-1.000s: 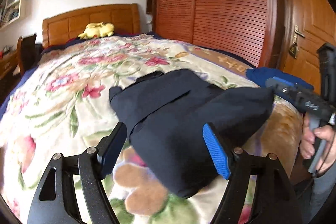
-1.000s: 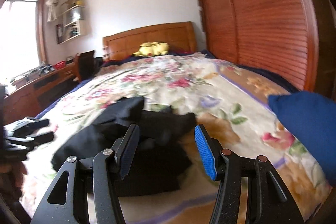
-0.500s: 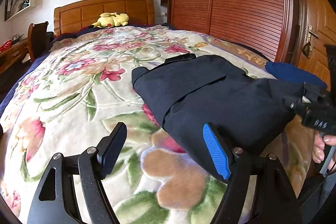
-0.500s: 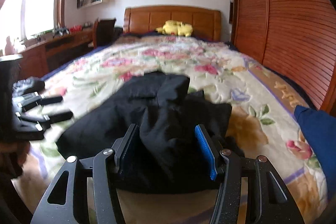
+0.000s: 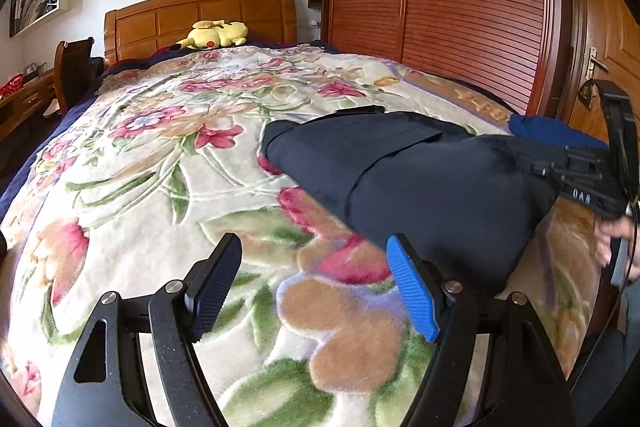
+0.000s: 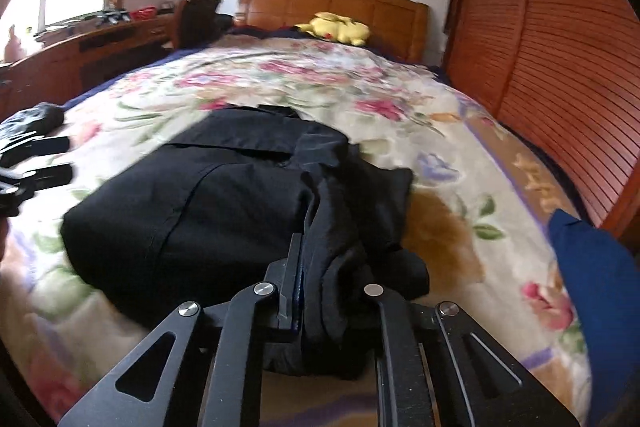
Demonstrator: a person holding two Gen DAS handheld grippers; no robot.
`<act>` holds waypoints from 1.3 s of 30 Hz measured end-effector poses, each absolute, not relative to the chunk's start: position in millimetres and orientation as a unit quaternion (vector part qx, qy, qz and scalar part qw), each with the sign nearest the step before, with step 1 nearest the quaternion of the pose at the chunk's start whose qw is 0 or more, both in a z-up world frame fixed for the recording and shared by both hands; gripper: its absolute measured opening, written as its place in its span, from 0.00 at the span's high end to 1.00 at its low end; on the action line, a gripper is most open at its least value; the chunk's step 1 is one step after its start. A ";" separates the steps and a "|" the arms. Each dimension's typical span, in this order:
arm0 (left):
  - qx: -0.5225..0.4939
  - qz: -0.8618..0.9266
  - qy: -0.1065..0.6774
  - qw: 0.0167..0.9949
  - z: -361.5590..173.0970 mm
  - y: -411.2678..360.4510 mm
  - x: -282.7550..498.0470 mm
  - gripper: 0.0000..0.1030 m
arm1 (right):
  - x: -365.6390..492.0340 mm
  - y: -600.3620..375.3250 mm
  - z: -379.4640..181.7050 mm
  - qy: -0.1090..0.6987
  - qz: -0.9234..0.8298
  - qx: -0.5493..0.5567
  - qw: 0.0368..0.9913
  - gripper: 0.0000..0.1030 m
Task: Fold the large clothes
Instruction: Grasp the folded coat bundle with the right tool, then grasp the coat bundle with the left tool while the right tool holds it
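My right gripper [image 6: 320,291] has just clamped shut on a bunched fold of the dark garment [image 6: 224,199] — lying mid-blanket [image 6: 440,131] at twelve o'clock — so I can likely drag it over. My left gripper [image 5: 312,291] hangs open, empty.

My left gripper [image 5: 312,287] is black, with one blue pad. The garment [image 5: 420,179] is dark navy. The blanket [image 5: 160,155] is cream with pink and red flowers, green leaves and tan patches. The plush toy [image 5: 214,34] is yellow; the wardrobe [image 5: 460,7] reddish-brown.
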State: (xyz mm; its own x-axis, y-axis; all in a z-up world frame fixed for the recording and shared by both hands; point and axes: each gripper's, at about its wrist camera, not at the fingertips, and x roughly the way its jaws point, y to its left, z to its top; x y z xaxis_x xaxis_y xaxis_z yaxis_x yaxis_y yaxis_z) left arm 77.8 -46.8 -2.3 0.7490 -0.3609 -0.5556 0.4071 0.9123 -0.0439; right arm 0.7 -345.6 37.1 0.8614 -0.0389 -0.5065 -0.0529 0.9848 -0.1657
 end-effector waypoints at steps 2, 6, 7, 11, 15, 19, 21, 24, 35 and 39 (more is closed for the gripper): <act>0.042 -0.202 0.290 0.935 -4.2 -44.3 79.7 0.26 | 4.4 -354.4 33.3 0.267 0.004 -0.072 0.961 0.89; 0.045 -0.198 0.302 0.931 -6.2 -41.5 90.8 0.26 | 3.0 -356.1 26.9 0.267 0.010 -0.051 0.962 0.85; 0.047 -0.197 0.303 0.931 -5.6 -41.1 94.0 0.26 | -2.2 -356.3 29.6 0.262 0.011 -0.043 0.964 0.81; 0.043 -0.198 0.310 0.929 -0.9 -38.5 112.7 0.26 | -27.8 -365.8 35.1 0.242 -0.009 -0.023 0.970 0.49; 0.056 -0.192 0.309 0.930 6.6 -41.7 140.5 0.26 | -47.5 -375.5 25.6 0.250 -0.026 -0.019 0.968 0.45; 0.061 -0.190 0.314 0.928 8.9 -50.8 174.9 0.26 | -53.8 -379.7 17.4 0.257 -0.025 0.005 0.966 0.44; 0.063 -0.193 0.317 0.927 7.2 -57.0 192.0 0.26 | -47.2 -378.9 14.5 0.263 -0.024 0.010 0.964 0.44; 0.068 -0.196 0.322 0.924 1.2 -65.7 215.2 0.26 | -40.8 -380.6 10.3 0.277 -0.012 0.021 0.961 0.44; 0.057 -0.205 0.354 0.911 -16.8 -81.6 283.8 0.26 | -33.6 -375.7 3.6 0.284 0.000 0.031 0.958 0.44; 0.062 -0.215 0.338 0.914 -15.4 -92.0 295.4 0.26 | -24.3 -374.5 -0.5 0.291 0.006 0.037 0.956 0.44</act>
